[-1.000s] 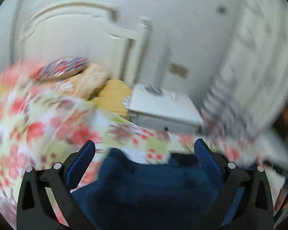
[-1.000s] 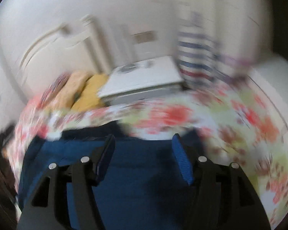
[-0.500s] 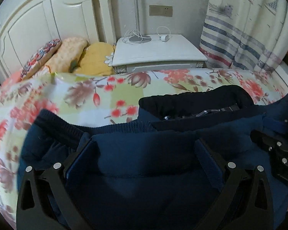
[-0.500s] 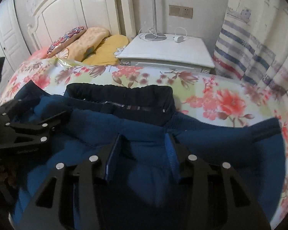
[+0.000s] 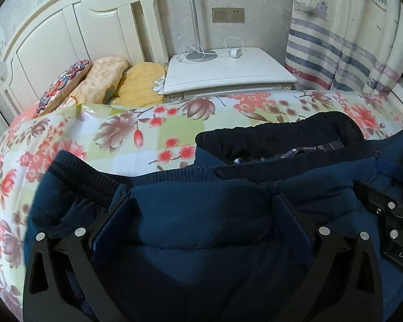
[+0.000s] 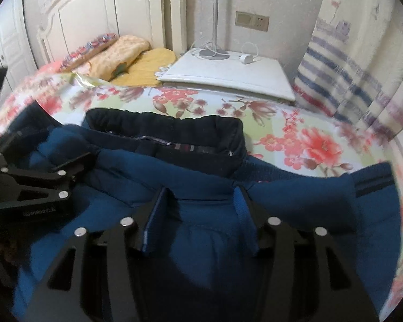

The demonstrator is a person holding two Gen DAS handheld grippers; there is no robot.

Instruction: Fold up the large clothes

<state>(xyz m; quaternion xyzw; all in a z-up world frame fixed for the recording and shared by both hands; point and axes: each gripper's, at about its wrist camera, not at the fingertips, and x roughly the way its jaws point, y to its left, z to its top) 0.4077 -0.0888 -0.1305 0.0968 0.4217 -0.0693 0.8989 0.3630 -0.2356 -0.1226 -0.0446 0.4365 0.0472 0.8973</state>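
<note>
Blue jacket (image 5: 201,241) lies on the floral bedspread (image 5: 137,139), folded edge toward the headboard, dark collar (image 5: 282,134) on its far side.

Left wrist view: left gripper (image 5: 201,222) sits over the folded blue edge, jaws spread wide with fabric bulging up between the blue pads (image 5: 110,228). Whether the pads press the cloth cannot be told. This view alone shows the jacket's ribbed dark cuff (image 5: 83,174) at the left, lying on the bedspread. The right gripper's black frame shows at the right edge, on the jacket.

Right wrist view: right gripper (image 6: 198,214) is at a middling gap. Its jaws have just been opening, a ridge of blue cloth between them; the pads flank it, and a firm pinch is not evident. Only this view shows the jacket's right portion with a dark band (image 6: 373,182) reaching toward the bed's side, and the striped lining inside the collar clearly. The left gripper's frame appears at the left, resting on the jacket.

Both views: white nightstand (image 5: 228,69) with a lamp base (image 5: 201,55) and a white charger (image 6: 247,58), pillows (image 5: 104,77) by the headboard (image 5: 67,35), striped curtain (image 6: 349,75) to the right.
</note>
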